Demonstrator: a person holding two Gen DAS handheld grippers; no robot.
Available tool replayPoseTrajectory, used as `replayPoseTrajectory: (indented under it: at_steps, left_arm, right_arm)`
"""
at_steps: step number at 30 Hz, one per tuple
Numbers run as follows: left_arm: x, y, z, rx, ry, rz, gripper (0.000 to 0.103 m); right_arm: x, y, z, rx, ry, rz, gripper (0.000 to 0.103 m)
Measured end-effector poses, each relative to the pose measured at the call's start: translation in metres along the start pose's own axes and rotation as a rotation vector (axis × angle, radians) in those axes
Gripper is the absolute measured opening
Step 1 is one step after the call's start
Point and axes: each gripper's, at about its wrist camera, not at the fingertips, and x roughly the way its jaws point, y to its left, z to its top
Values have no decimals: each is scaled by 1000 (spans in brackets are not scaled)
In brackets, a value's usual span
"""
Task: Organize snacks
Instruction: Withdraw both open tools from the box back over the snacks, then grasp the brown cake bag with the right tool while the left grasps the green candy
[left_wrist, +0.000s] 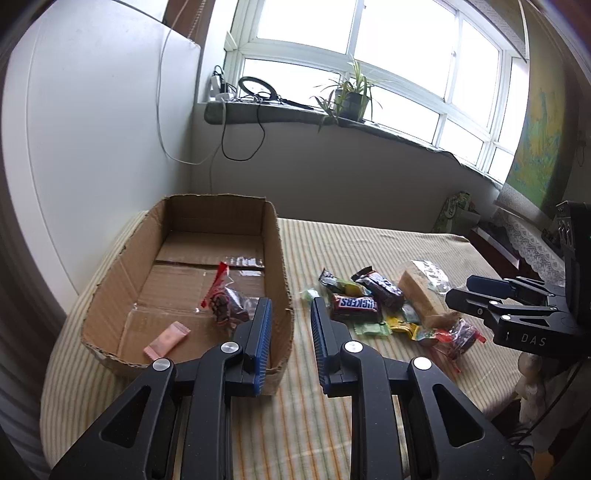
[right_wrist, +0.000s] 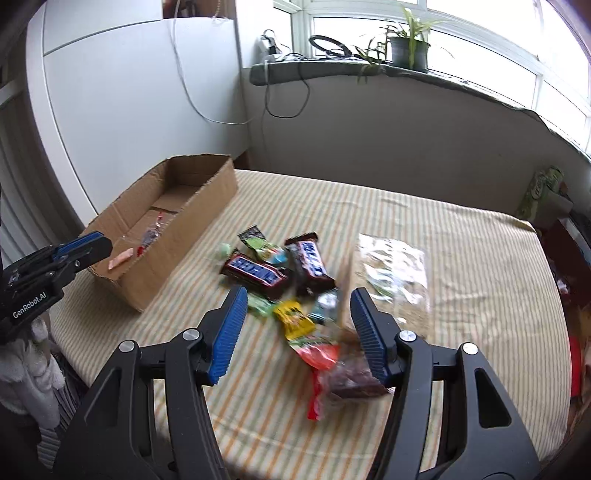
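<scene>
Right now I hold my left gripper (left_wrist: 290, 317) over the box's (left_wrist: 110, 269) near right wall, jaws apart with nothing between them; one finger hangs inside the rim, the other outside, which keeps it close to the box without blocking the pile. A pink wafer (left_wrist: 167, 340) and a clear bag of dark sweets (left_wrist: 227, 301) already lie on the box floor. My right gripper (right_wrist: 299, 321) is spread wide and empty above the near edge of the snack pile (right_wrist: 280, 280) on the striped cloth (right_wrist: 461, 258), and the red-tied bag (right_wrist: 343, 373) lies just beside its right finger, so that looks like the piece I should close on next. Two Snickers (right_wrist: 255, 273), small candies and a large clear pack (right_wrist: 391, 277) lie loose, well apart from the box, so I judge most of the sorting is yet to do.
</scene>
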Motion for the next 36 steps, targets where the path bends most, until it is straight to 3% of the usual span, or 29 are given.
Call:
replayPoseTrajectory:
  at_steps: [3, 7, 14, 36]
  left_arm:
    - [6, -13, -2, 11, 16, -29, 26]
    - [17, -32, -7, 29, 47, -62, 28]
    - [46, -54, -15, 35, 103, -103, 55]
    - [125, -95, -23, 216, 290, -35, 55]
  right_arm:
    - [-6, -24, -14, 40, 13, -32, 61]
    - [-10, -44, -30, 77, 19, -69, 86]
    - [-1, -60, -49, 118, 52, -64, 86]
    - [35, -46, -56, 117, 76, 1, 86]
